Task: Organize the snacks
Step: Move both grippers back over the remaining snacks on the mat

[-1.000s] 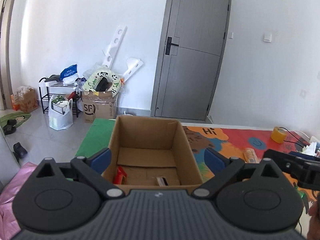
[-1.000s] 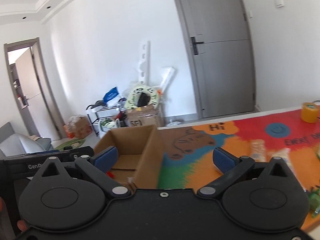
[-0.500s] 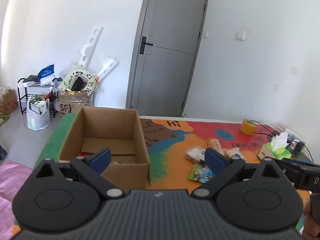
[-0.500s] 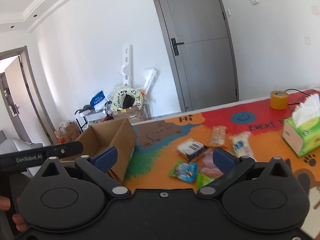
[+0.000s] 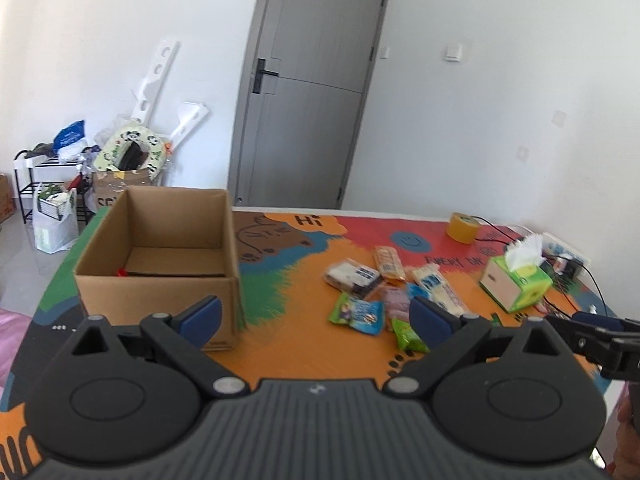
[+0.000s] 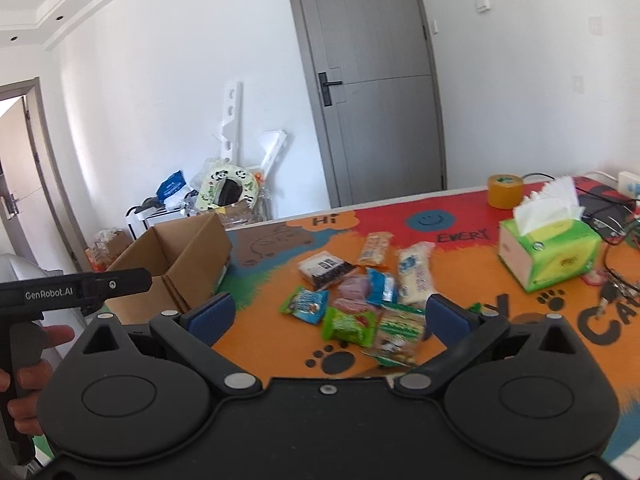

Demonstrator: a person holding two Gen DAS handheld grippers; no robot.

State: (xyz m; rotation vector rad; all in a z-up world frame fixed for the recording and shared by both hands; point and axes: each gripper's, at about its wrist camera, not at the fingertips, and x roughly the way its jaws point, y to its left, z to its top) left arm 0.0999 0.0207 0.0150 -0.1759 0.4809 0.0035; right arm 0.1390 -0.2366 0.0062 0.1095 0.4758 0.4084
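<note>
I am standing over a table (image 5: 288, 344) covered by a bright cartoon mat in orange, red, green and blue, in a white-walled room with a grey door (image 5: 308, 96) behind it and a heap of bags, a rack and a second carton piled against the far wall. A yellow tape roll (image 6: 505, 191) and a green tissue box (image 6: 550, 254) are sitting toward my right side of the mat. The cardboard box (image 5: 160, 256) is standing open at the left; I can see a small red item on its floor, and little else of the inside. The snacks (image 6: 360, 300) are lying loose in a cluster on the orange patch, well apart from the box. I am holding my left gripper (image 5: 316, 314) with fingers spread wide and nothing between them, above the mat between box and snacks. My right gripper (image 6: 328, 314) is gaping too, empty, above the near edge of the snack pile.
</note>
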